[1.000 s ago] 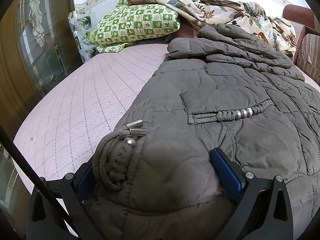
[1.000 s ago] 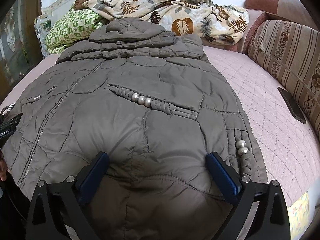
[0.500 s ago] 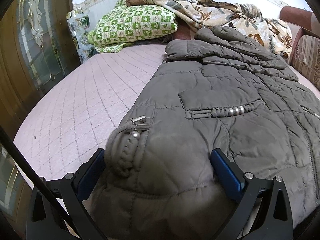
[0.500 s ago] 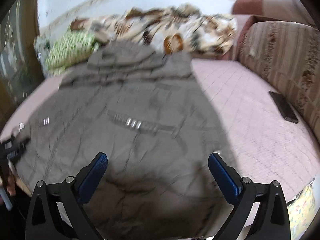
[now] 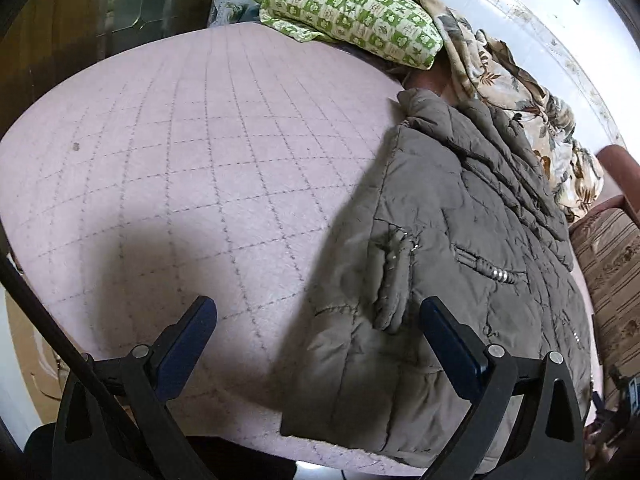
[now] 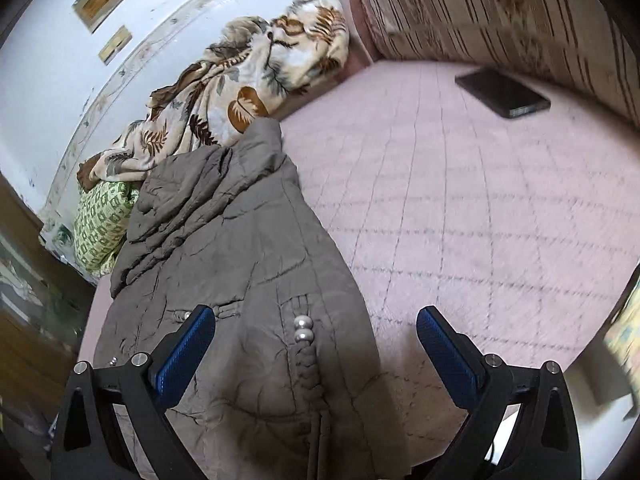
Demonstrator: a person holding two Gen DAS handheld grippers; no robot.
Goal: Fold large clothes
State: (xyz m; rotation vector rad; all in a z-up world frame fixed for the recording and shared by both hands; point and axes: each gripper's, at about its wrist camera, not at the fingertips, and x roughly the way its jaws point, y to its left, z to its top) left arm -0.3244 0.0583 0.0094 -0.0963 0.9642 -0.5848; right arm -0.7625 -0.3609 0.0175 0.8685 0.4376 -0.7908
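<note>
A large grey-brown quilted coat lies flat on the pink quilted bed, hood toward the pillows, braided cords with silver beads near its hem. My left gripper hangs open above the coat's left hem corner, holding nothing. In the right wrist view the coat fills the lower left. There my right gripper stands open over the coat's right edge and the bare bed, empty.
A green checked pillow and a leaf-print blanket lie at the head of the bed. A dark phone rests on the bed beside a striped sofa cushion. A wooden glazed door stands at the left.
Both grippers have pulled back off the coat's hem and swung outward, the left toward the coat's left side, the right toward its right side. The coat lies as before.
</note>
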